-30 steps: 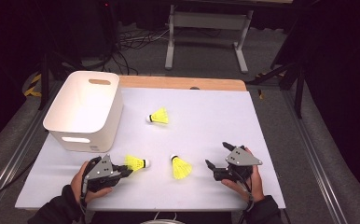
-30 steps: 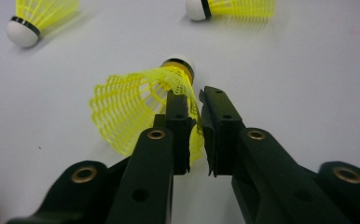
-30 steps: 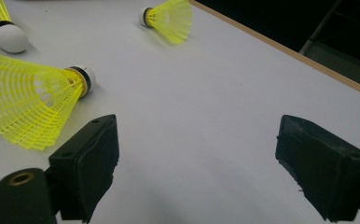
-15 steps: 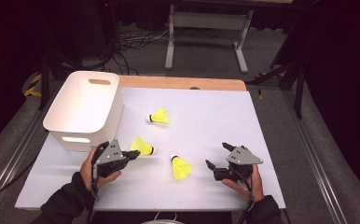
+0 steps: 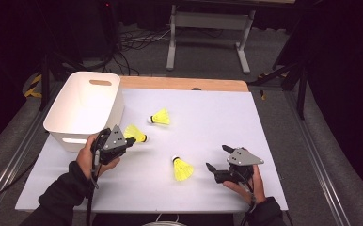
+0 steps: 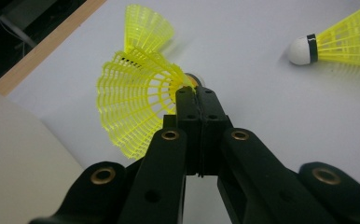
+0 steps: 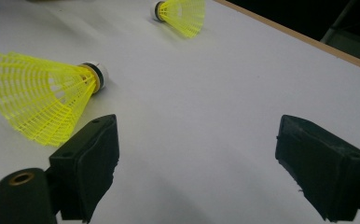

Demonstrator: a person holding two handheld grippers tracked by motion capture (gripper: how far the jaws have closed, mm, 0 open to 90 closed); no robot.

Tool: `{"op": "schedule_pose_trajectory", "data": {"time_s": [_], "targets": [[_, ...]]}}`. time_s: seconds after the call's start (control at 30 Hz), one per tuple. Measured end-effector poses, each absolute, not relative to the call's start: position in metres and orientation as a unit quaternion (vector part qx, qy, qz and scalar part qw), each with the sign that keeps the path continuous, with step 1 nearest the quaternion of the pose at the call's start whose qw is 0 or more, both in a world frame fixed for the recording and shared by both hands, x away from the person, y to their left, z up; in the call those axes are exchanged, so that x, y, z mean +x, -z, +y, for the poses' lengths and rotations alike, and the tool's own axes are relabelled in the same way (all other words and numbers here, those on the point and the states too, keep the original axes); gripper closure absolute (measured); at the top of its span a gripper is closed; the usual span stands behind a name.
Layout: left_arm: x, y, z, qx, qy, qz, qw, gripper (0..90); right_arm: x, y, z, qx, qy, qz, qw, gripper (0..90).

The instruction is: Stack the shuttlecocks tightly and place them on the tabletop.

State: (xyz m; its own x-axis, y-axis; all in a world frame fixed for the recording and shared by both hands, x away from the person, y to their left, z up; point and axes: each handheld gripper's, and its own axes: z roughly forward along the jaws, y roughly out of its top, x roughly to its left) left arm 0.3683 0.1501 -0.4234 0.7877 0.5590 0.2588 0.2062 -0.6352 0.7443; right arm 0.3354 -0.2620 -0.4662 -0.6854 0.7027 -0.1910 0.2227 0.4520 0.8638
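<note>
A: What differs from a second ago?

B: The left claw (image 5: pixel 131 142) was low at the lower left of the high view, closing on a shuttlecock. Now it sits higher in the frame, just beside the white bin (image 5: pixel 83 109), and its jaws are clamped on the held shuttlecock (image 5: pixel 135 133) at the base of the skirt, lifted off the worktop (image 5: pixel 226 117). The right claw (image 5: pixel 217 160) kept its place at the lower right, jaws spread wide with nothing between them.

A: How much room is there at the edges?

B: The bin fills the upper left corner of the worktop. The middle and right are bare white surface up to the wooden strip along the far edge.

A: And the count?

B: Three yellow shuttlecocks: the held one, the far shuttlecock (image 5: pixel 161 117) at centre, and the near shuttlecock (image 5: pixel 182 169) left of the right claw. One bin, two claws.
</note>
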Motion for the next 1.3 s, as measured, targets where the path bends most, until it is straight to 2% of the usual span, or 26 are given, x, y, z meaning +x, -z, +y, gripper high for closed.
{"op": "schedule_pose_trajectory", "data": {"time_s": [0.63, 1.3], "targets": [[0.376, 0.429, 0.136, 0.88, -0.247, 0.211, 0.346, 89.2, 0.338, 0.469, -0.262, 0.281, -0.425, 0.819, 0.266, 15.8], [0.386, 0.428, 0.11, 0.883, -0.235, 0.196, 0.357, 87.8, 0.339, 0.468, -0.264, 0.284, -0.423, 0.818, 0.267, 15.8]]}}
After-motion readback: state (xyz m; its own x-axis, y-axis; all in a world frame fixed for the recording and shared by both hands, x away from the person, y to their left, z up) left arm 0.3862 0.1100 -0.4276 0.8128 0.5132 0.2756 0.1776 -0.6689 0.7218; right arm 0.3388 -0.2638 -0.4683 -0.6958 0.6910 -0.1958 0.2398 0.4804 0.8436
